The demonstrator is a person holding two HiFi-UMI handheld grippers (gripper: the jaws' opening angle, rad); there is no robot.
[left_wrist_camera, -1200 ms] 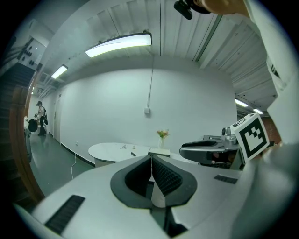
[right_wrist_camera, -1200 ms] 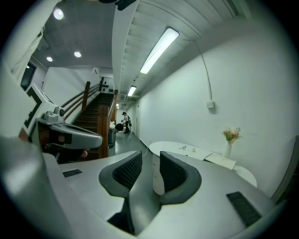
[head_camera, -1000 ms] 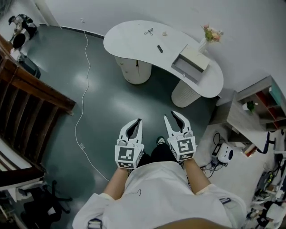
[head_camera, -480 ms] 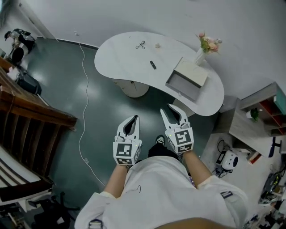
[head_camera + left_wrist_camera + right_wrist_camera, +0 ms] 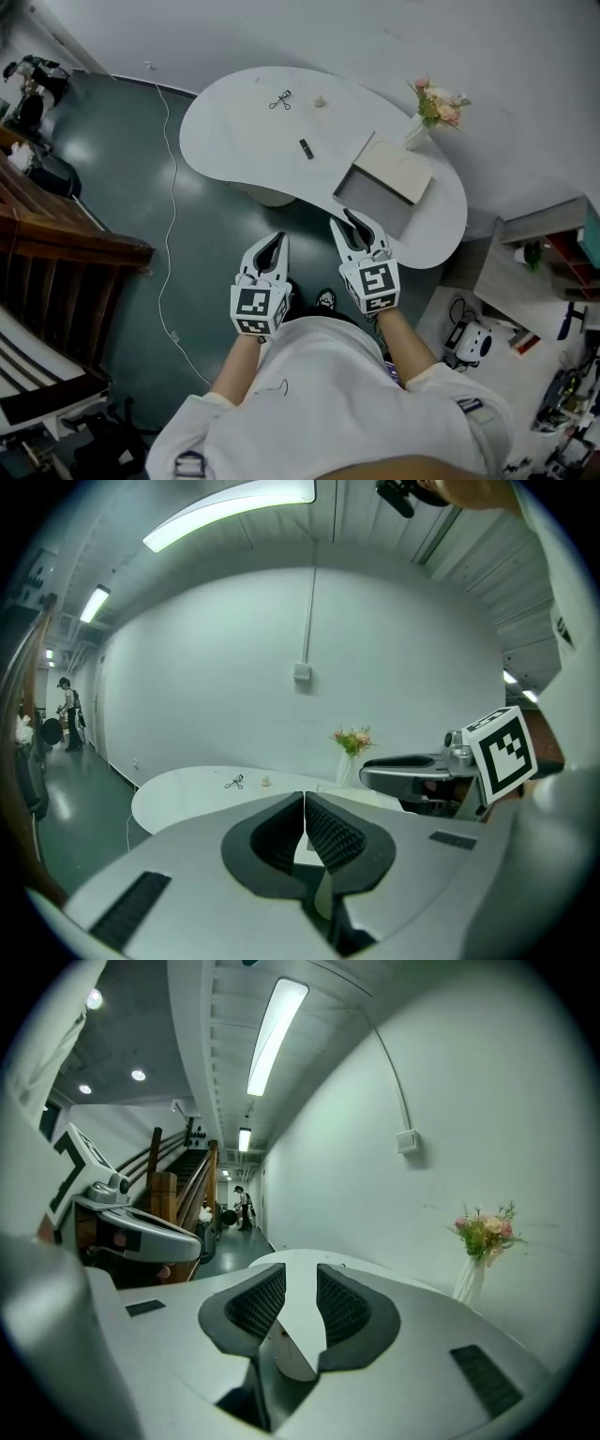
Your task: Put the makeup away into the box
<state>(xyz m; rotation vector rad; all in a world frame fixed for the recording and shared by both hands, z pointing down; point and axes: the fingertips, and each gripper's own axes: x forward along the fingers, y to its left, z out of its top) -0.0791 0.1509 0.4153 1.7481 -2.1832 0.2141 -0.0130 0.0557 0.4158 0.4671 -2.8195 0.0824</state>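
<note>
A white kidney-shaped table (image 5: 234, 127) bears the makeup: an eyelash curler (image 5: 279, 99), a small pale item (image 5: 319, 100) and a black stick (image 5: 306, 148). The open box (image 5: 384, 183) lies toward the table's right end, its lid tipped back. Both grippers are held in front of the person's body, short of the table. My left gripper (image 5: 277, 242) is shut with nothing in it, over the floor. My right gripper (image 5: 362, 225) is a little open and empty, just at the table's near edge by the box. The left gripper view shows the curler (image 5: 234, 782) far off.
A vase of flowers (image 5: 433, 105) stands behind the box. A white cable (image 5: 169, 187) trails over the dark floor on the left. Wooden stair railings (image 5: 66, 239) are at far left. Shelves (image 5: 553, 262) and floor clutter (image 5: 473, 323) sit at the right.
The table has come nearer and lower in the head view as the person stepped toward it. Both grippers moved forward with the body; their jaws look unchanged.
</note>
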